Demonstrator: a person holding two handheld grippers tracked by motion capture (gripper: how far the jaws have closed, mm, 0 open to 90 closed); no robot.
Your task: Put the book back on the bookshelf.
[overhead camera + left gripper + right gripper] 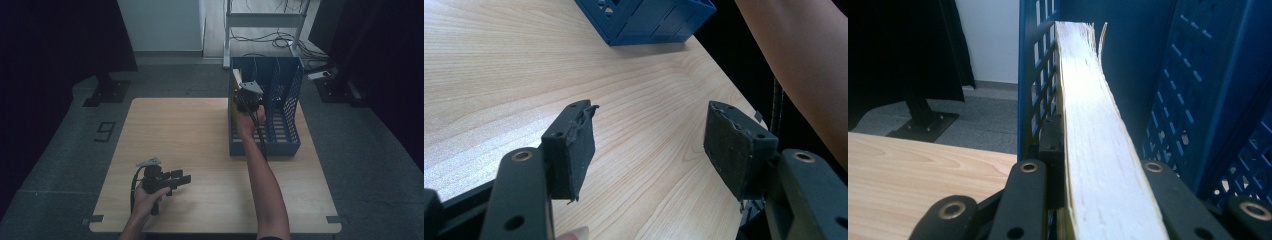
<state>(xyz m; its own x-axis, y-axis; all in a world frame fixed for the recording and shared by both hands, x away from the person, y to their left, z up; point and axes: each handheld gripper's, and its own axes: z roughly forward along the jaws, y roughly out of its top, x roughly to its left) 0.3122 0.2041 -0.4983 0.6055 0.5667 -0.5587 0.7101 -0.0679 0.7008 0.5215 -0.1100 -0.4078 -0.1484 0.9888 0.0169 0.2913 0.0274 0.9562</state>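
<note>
1. From the high view we see a wooden table [200, 150] with a blue rack [280, 140] standing on its far right part.
2. The rack has tall walls full of little holes and is split into slots.
3. The right gripper [248, 96] is up at the rack's left slot, and the person's right arm reaches to it from the near edge.
4. A book [235, 80] stands in that left slot, just beside the rack's left wall. From up high we see only a pale bit of it.
5. The right gripper view shows much more: the book's [1088, 140] white page edges run straight up between the two black jaws.
6. There the jaws pinch the book, one on each side, pressed tight on it.
7. That view also shows the rack's left wall [1035, 75] touching the book, with the table to the left.
8. The left gripper [172, 181] lies near the table's near left part, held in the person's left hand and well apart from the rack.
9. The left gripper view shows its jaws spread wide with nothing between them, just bare wood.
10. Far off in that view we see a corner of the rack [649, 20] and the right arm [799, 65].
</note>
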